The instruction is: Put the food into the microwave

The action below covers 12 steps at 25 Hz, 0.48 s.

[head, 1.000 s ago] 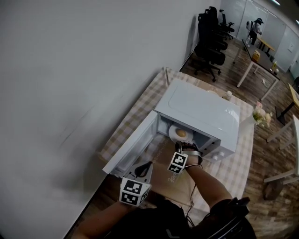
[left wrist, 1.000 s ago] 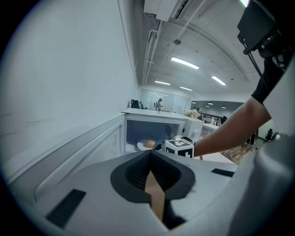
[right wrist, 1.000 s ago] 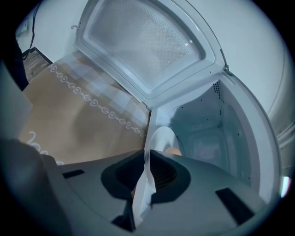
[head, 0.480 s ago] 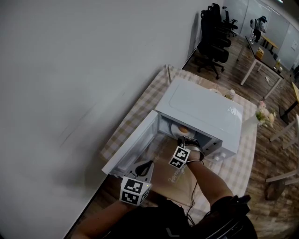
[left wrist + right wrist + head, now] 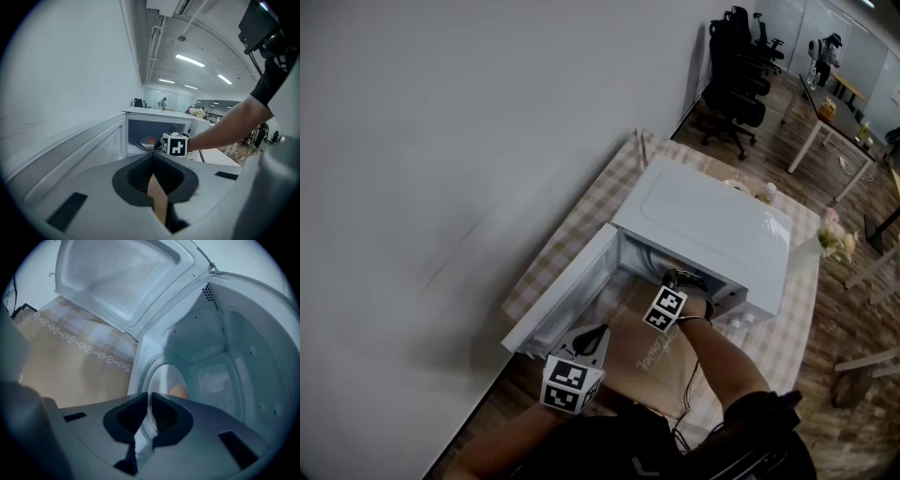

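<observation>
Jaws: right gripper [image 5: 150, 395] pinches plate [image 5: 161, 377] rim; left gripper [image 5: 153, 157] pressed together, empty | right forearm stretched into open microwave [image 5: 703, 220] | one plate, one food [image 5: 179, 391] piece, inside microwave.

The right claw [image 5: 679, 278] has carried the plate [image 5: 165, 376] deeper into the microwave [image 5: 703, 220].

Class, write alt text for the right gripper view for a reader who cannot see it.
The right gripper grips the rim of a white plate carrying orange food inside the microwave. Its door stands open at upper left.
</observation>
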Each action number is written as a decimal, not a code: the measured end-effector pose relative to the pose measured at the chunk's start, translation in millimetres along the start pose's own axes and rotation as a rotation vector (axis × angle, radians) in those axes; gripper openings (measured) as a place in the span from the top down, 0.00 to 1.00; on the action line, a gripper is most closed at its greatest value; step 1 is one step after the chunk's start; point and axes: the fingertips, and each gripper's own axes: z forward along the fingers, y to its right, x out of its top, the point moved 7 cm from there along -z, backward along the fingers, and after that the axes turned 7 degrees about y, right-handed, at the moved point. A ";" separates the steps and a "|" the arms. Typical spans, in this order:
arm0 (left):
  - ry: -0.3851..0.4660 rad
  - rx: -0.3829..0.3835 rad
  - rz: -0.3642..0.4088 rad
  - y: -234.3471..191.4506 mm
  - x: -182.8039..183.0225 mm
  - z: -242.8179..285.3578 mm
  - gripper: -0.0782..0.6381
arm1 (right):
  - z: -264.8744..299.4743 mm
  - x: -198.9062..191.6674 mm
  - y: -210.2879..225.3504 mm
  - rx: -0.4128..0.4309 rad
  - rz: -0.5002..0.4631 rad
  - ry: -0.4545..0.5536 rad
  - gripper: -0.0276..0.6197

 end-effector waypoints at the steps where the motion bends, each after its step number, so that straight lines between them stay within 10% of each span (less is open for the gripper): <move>1: 0.000 0.000 0.000 0.2 0.1 0.3 0.88 | 0.9 -0.5 1.3 -0.002 0.000 -0.002 0.90; 12: 0.000 -0.002 0.006 1.8 -2.2 -4.3 0.88 | 10.6 -3.2 10.1 -0.004 -0.001 -0.024 0.90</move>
